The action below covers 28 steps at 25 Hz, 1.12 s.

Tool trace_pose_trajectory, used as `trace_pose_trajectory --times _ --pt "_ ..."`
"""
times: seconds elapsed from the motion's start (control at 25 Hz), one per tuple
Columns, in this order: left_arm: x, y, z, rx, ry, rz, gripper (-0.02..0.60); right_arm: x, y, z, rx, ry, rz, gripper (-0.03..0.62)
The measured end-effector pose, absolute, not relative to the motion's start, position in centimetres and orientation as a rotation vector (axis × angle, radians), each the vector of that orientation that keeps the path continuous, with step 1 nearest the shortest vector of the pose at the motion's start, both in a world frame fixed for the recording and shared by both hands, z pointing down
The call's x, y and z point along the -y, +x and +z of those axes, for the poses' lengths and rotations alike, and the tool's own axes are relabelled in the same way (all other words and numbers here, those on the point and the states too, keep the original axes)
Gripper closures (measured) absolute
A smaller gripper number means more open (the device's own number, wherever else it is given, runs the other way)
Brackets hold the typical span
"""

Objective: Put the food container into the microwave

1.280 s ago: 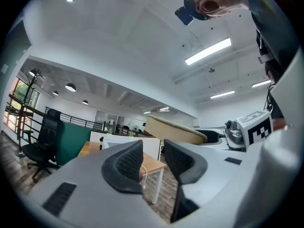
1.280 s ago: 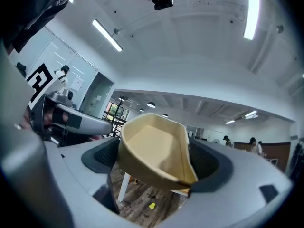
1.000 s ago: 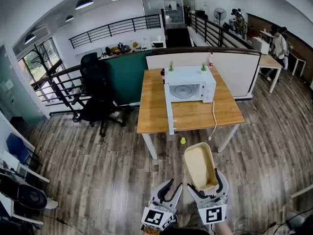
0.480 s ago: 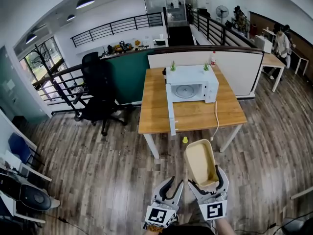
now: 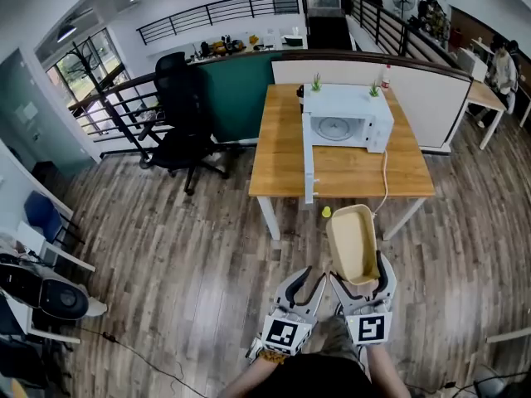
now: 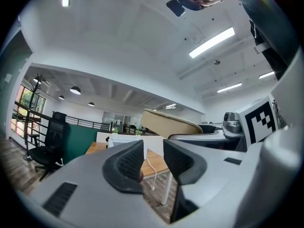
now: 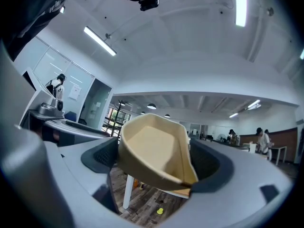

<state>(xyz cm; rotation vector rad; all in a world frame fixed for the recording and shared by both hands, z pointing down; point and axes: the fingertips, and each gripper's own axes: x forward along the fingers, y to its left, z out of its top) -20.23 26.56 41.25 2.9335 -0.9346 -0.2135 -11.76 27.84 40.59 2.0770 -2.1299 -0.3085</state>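
A white microwave [image 5: 344,125] stands on a wooden table [image 5: 282,160] ahead of me, its door [image 5: 309,171] swung open toward the table's front edge. My right gripper [image 5: 362,282] is shut on a beige, empty food container [image 5: 354,240], held above the wood floor short of the table. In the right gripper view the container [image 7: 151,146] fills the space between the jaws of the right gripper [image 7: 154,164], both pads pressing its sides. My left gripper [image 5: 304,290] hangs beside it, open by a narrow gap with nothing inside; the left gripper [image 6: 153,163] sees the container [image 6: 168,122] to its right.
A small yellow object [image 5: 326,212] lies on the floor by the table's front. A white cable [image 5: 384,181] dangles off the table. A black office chair [image 5: 187,131] stands left of the table, a partition behind it. A person [image 5: 500,63] is at far right.
The table and microwave have come closer and shifted right in the head view. The right gripper still holds the container; both grippers keep their pose.
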Motion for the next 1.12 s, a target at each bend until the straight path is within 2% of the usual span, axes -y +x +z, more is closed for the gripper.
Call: trace_pose_trajectory --times 1.12 --pt "-20.0 -13.5 39.5 1.001 2.923 -0.187 0.448 -19.9 -5.1 38.9 2.206 2.061 -0.289 0.106"
